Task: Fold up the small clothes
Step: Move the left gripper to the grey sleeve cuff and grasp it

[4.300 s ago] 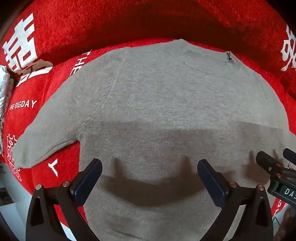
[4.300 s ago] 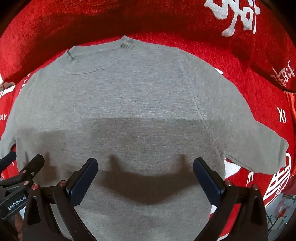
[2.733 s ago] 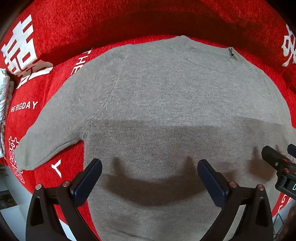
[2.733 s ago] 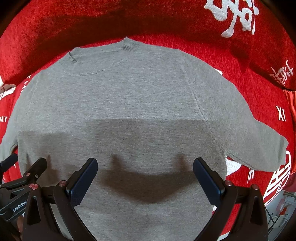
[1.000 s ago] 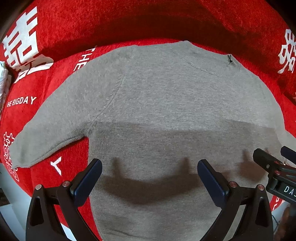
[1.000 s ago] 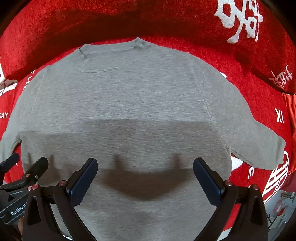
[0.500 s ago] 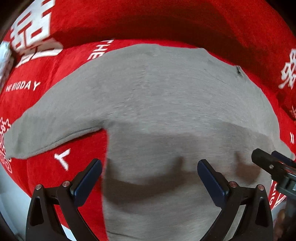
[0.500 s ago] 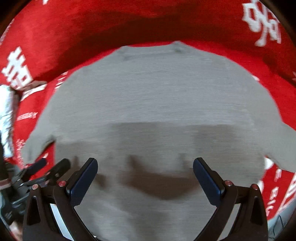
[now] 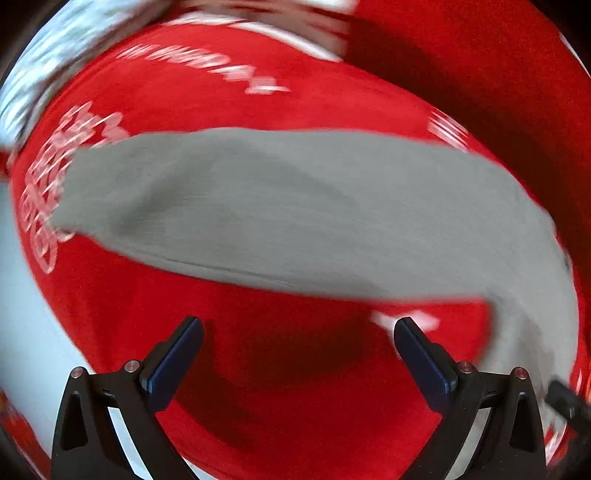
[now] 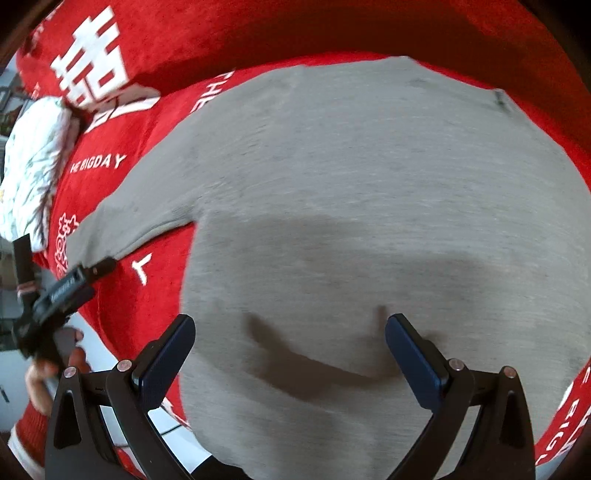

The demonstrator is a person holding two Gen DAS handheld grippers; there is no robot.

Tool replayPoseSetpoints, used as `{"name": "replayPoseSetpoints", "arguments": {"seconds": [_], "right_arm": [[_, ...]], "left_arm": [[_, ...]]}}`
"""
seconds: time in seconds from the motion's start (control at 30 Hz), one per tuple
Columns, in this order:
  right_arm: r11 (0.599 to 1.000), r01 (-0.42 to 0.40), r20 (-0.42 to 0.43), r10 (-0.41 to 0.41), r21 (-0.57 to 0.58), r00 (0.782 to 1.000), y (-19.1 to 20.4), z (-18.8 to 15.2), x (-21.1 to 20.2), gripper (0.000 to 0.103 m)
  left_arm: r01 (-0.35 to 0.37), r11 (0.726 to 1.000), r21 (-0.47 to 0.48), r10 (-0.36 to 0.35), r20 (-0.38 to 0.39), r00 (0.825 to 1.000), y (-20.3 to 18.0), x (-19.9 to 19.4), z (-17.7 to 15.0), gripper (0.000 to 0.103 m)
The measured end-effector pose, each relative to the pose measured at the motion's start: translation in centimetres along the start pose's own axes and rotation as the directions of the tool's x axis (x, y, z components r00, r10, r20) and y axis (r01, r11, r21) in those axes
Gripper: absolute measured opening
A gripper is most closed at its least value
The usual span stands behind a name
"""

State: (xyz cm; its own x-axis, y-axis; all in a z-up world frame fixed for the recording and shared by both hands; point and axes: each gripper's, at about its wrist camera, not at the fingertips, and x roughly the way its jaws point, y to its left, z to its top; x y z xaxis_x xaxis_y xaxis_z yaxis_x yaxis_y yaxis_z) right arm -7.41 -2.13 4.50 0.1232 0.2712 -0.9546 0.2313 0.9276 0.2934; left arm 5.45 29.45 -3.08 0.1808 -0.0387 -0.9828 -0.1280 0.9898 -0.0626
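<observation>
A grey short-sleeved knit top [image 10: 369, 206] lies flat on a red cover, neckline at the far side. In the left wrist view, which is blurred, its left sleeve [image 9: 280, 218] stretches across the middle. My left gripper [image 9: 299, 354] is open and empty, hovering over red cover just in front of that sleeve. It also shows in the right wrist view [image 10: 70, 284], near the sleeve's cuff. My right gripper [image 10: 290, 350] is open and empty above the lower body of the top.
The red cover [image 10: 110, 295] bears white lettering and Chinese characters and rises into a backrest [image 10: 295, 33] behind. A white patterned cloth [image 10: 29, 170] lies at the left edge. A pale floor [image 9: 18, 332] shows beyond the cover's left edge.
Both grippers have swung left. My left gripper has left the body of the top and now faces the left sleeve. My right gripper has shifted from the middle toward the left half.
</observation>
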Motion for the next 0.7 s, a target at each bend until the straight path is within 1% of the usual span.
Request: {"name": "replayPoseSetpoints", "arguments": {"seconds": [0.03,0.07,0.1,0.13,0.17,0.2,0.23,0.27,0.3,0.33,0.37,0.4,0.47,0.5,0.53,0.57,0.6,0.63,0.67,0.7], "right_arm": [[1.000,0.000,-0.005,0.000,-0.007,1.000,0.4,0.0,0.3,0.103],[1.000,0.004,-0.004,-0.004,-0.014,1.000,1.0,0.1,0.7,0.103],[1.000,-0.002,-0.008,0.002,-0.015,1.000,1.4,0.0,0.8,0.103],[1.000,-0.007,-0.012,0.007,-0.015,1.000,1.8,0.0,1.0,0.103],[1.000,-0.017,-0.020,0.017,-0.011,1.000,1.8,-0.2,0.8,0.103],[1.000,-0.023,-0.024,0.023,-0.008,0.999,2.0,-0.2,0.8,0.103],[1.000,-0.026,-0.023,0.026,-0.007,0.999,2.3,-0.1,1.0,0.103],[1.000,-0.026,-0.016,0.026,-0.009,1.000,2.7,-0.1,1.2,0.103],[0.999,-0.030,-0.014,0.030,-0.011,0.999,3.0,0.0,1.3,0.103],[0.999,-0.032,-0.012,0.032,-0.015,0.999,3.3,0.0,1.3,0.103],[0.999,-0.033,-0.011,0.033,-0.017,0.999,3.6,0.1,1.4,0.103],[0.999,-0.037,-0.011,0.036,-0.019,0.999,3.8,0.1,1.5,0.103],[0.999,-0.040,-0.016,0.040,-0.019,0.999,4.1,0.1,1.5,0.103],[0.999,-0.042,-0.018,0.042,-0.019,0.999,4.1,0.1,1.5,0.103],[0.999,-0.044,-0.019,0.044,-0.019,0.999,4.2,0.1,1.5,0.103],[0.999,-0.046,-0.020,0.045,-0.018,0.999,4.3,0.0,1.5,0.103],[0.999,-0.048,-0.020,0.048,-0.015,0.999,4.2,0.0,1.4,0.103],[0.999,-0.051,-0.019,0.051,-0.012,0.999,4.2,-0.1,1.3,0.103],[0.998,-0.054,-0.020,0.054,-0.007,0.998,4.1,-0.1,1.3,0.103],[0.998,-0.056,-0.018,0.056,-0.002,0.998,4.0,-0.2,1.2,0.103]], "left_arm": [[0.001,0.999,-0.049,-0.001,0.004,1.000,1.8,0.4,0.3,0.103],[0.025,0.995,-0.099,-0.024,0.013,1.000,3.8,0.9,0.7,0.103],[0.079,0.985,-0.152,-0.078,0.016,0.997,5.6,1.5,0.9,0.103],[0.143,0.968,-0.205,-0.140,0.028,0.990,7.3,1.9,1.1,0.103],[0.176,0.957,-0.229,-0.169,0.050,0.984,8.3,2.1,1.3,0.103],[0.203,0.951,-0.235,-0.195,0.056,0.979,8.9,2.2,1.3,0.103],[0.245,0.938,-0.246,-0.236,0.066,0.969,9.6,2.5,1.6,0.103],[0.288,0.921,-0.263,-0.276,0.081,0.958,10.4,2.9,1.8,0.103],[0.307,0.911,-0.275,-0.295,0.086,0.952,10.6,3.1,2.1,0.103],[0.339,0.892,-0.299,-0.327,0.092,0.941,10.7,3.4,2.7,0.103],[0.360,0.877,-0.319,-0.346,0.101,0.933,11.2,3.6,2.9,0.103],[0.386,0.852,-0.355,-0.369,0.117,0.922,11.8,3.8,3.0,0.103],[0.427,0.818,-0.386,-0.399,0.155,0.904,12.8,3.6,2.7,0.103],[0.430,0.811,-0.396,-0.399,0.162,0.903,11.7,3.6,2.8,0.100],[0.422,0.815,-0.397,-0.387,0.171,0.906,11.7,3.5,2.6,0.085],[0.404,0.831,-0.383,-0.366,0.172,0.915,11.6,3.3,2.3,0.067],[0.397,0.840,-0.369,-0.358,0.172,0.918,11.5,3.2,2.2,0.058],[0.385,0.854,-0.350,-0.346,0.172,0.922,11.5,3.2,2.1,0.036],[0.396,0.856,-0.334,-0.356,0.174,0.918,11.6,3.2,2.0,0.016],[0.417,0.847,-0.329,-0.378,0.177,0.909,11.4,3.4,2.1,0.009]]}}
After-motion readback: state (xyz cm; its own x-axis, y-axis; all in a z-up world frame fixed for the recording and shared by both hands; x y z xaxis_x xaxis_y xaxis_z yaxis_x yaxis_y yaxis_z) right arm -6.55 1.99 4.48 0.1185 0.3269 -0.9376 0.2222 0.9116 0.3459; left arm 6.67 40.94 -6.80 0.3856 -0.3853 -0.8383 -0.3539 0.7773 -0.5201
